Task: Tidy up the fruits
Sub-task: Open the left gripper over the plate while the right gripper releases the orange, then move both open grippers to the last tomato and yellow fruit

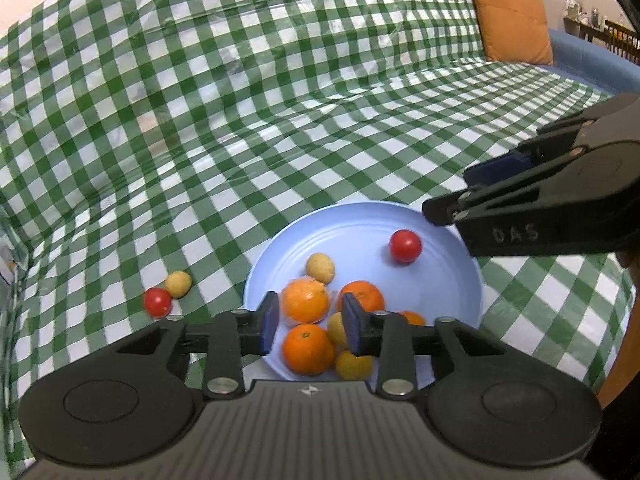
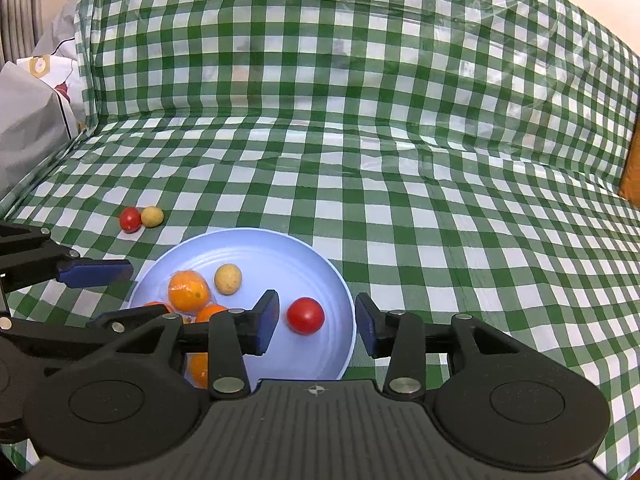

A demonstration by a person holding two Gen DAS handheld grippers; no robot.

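Note:
A light blue plate (image 1: 440, 292) (image 2: 280, 248) lies on the green checked cloth. It holds several oranges (image 1: 306, 301), small yellow fruits (image 1: 320, 267) and a red tomato (image 1: 405, 245) (image 2: 305, 315). A second red tomato (image 1: 157, 301) (image 2: 130, 219) and a yellow fruit (image 1: 178, 283) (image 2: 152, 216) lie on the cloth left of the plate. My left gripper (image 1: 310, 326) is open and empty above the oranges. My right gripper (image 2: 316, 322) is open and empty, its jaws to either side of the plate's tomato and above it.
The checked cloth (image 1: 240, 120) covers a sofa seat and backrest. An orange cushion (image 1: 512, 12) leans at the far right. Grey and white bags (image 2: 36, 96) sit at the left end.

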